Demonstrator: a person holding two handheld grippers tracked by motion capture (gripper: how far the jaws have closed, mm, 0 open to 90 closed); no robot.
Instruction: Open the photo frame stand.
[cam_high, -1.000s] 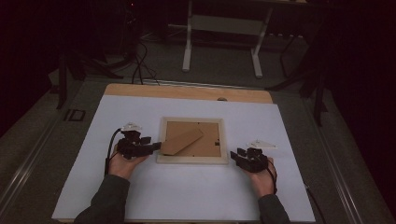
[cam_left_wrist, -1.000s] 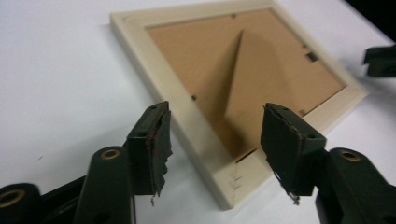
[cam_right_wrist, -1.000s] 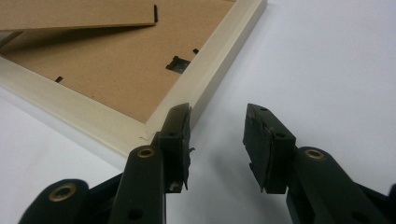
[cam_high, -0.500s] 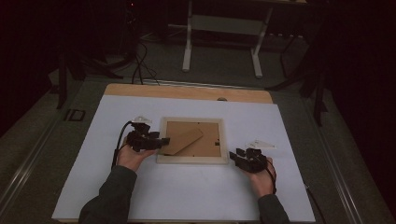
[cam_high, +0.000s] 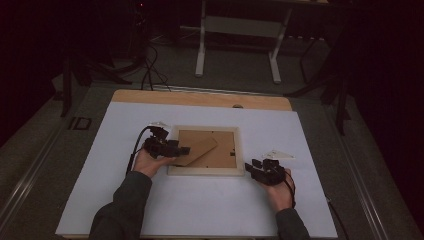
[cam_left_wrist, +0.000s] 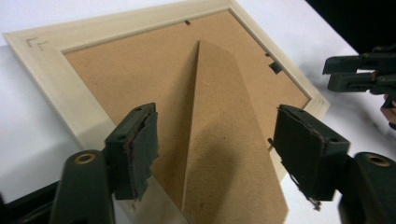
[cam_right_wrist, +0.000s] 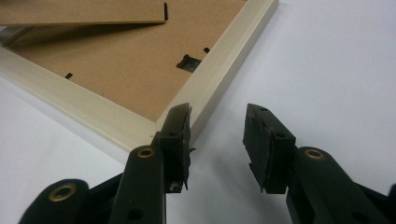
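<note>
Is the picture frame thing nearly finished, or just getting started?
It looks early on. Done: the picture frame lies face down on the white table, cardboard back up. In hand: the left gripper has just been opening its jaws, and the stand flap sits between them, not pinched. The right gripper waits open at the frame's corner. Left: the small metal clip looks untouched and the backing's in place.

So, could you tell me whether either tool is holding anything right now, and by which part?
Nothing is held. The left tool stands open astride the frame's stand, pads clear; the right tool is open beside the frame corner.
</note>
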